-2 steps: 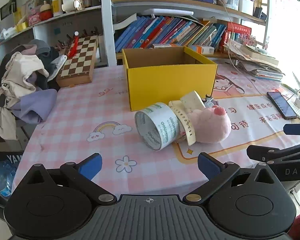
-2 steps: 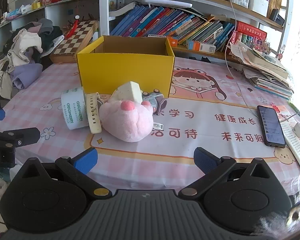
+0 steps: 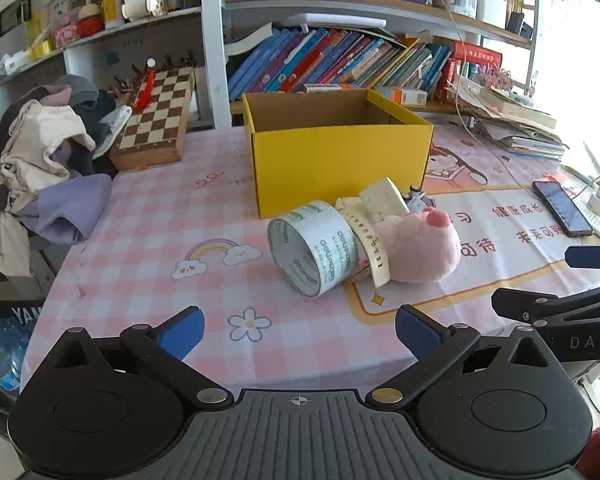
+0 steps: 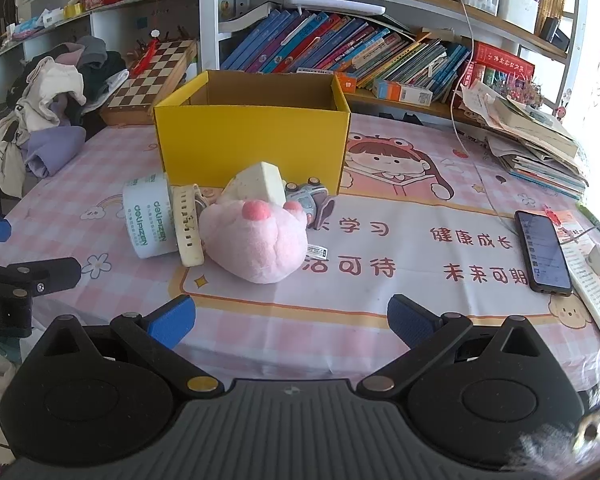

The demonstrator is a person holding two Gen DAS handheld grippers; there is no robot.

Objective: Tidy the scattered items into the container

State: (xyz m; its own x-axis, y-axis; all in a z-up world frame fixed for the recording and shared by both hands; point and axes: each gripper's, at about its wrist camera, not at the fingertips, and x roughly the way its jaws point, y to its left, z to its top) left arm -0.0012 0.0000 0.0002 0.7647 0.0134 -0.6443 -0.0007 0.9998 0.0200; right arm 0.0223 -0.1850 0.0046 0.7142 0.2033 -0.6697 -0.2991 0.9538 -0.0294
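Left gripper [image 3: 300,326] and right gripper [image 4: 291,314]: jaws spread wide, nothing held. On the surface [image 3: 148,240], before one yellow box [image 3: 340,160], are clustered one tape roll [image 3: 314,246], one cream strap [image 3: 370,246], one pink plush [image 3: 418,244].

My table [image 4: 260,320] wore a pink checked cloth; on it lay the yellow box [image 4: 252,144], tape roll [image 4: 148,220], pink plush [image 4: 256,240], phone [image 4: 542,252], chessboard [image 3: 156,116], clothes [image 3: 40,168], perhaps a toy car [image 4: 306,196].
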